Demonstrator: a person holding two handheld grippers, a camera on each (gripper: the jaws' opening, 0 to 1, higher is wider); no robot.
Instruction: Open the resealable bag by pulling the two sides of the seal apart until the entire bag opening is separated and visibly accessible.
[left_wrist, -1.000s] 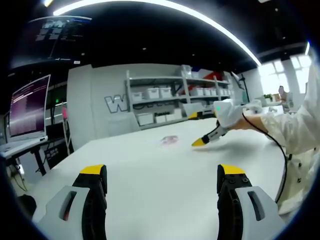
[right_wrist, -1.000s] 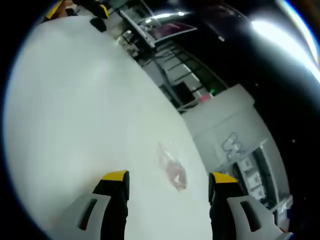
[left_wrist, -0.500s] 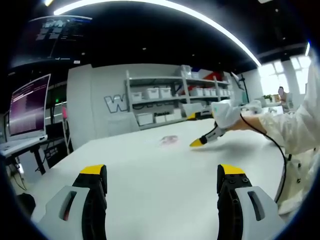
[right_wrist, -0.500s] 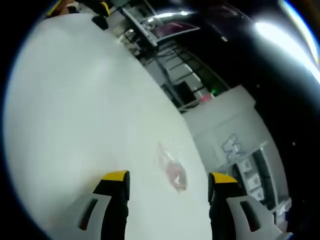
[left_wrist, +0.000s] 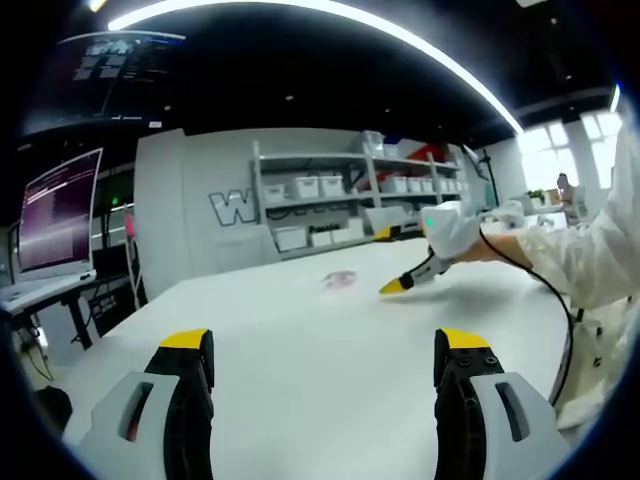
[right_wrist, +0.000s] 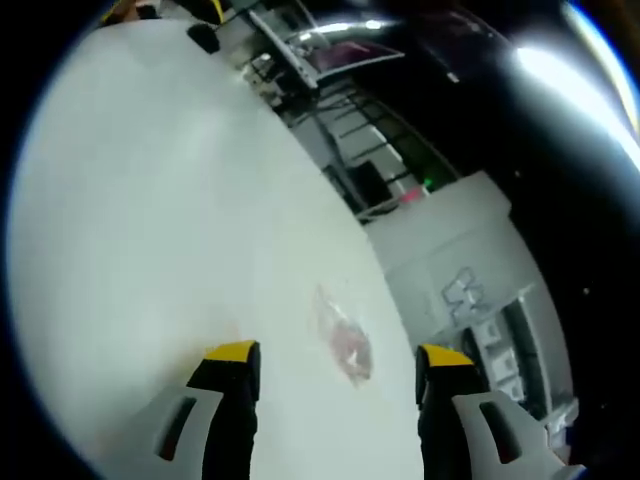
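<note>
Left gripper (left_wrist: 325, 365): seen in the left gripper view. Its two yellow-tipped jaws stand wide apart and hold nothing. It sits above the near part of the table, well apart from the bag.

Right gripper (right_wrist: 338, 375): seen in the right gripper view. The jaws are spread and hold nothing. The bag lies just ahead of the tips, in line with the gap between them. Contact is not visible. The same gripper enters the left gripper view (left_wrist: 398, 285) from the right, tilted down with its yellow tip close above the table and near the bag.

Resealable bag (right_wrist: 343, 338): a small clear bag with pinkish contents. It lies flat on the table, in the far middle part in the left gripper view (left_wrist: 339, 281). Whether the seal is closed or parted cannot be told at this size.

Table (left_wrist: 300, 330): a white, flat top. The bag lies on it.

Hand (left_wrist: 455, 228): a white-gloved hand grips the right gripper. A white sleeve (left_wrist: 580, 255) follows behind it, and a black cable (left_wrist: 560, 300) hangs from the hand down past the table edge.

Background: a shelf unit (left_wrist: 350, 195) with white bins stands against the grey wall behind the table. A lit monitor (left_wrist: 55, 215) stands at the left.
</note>
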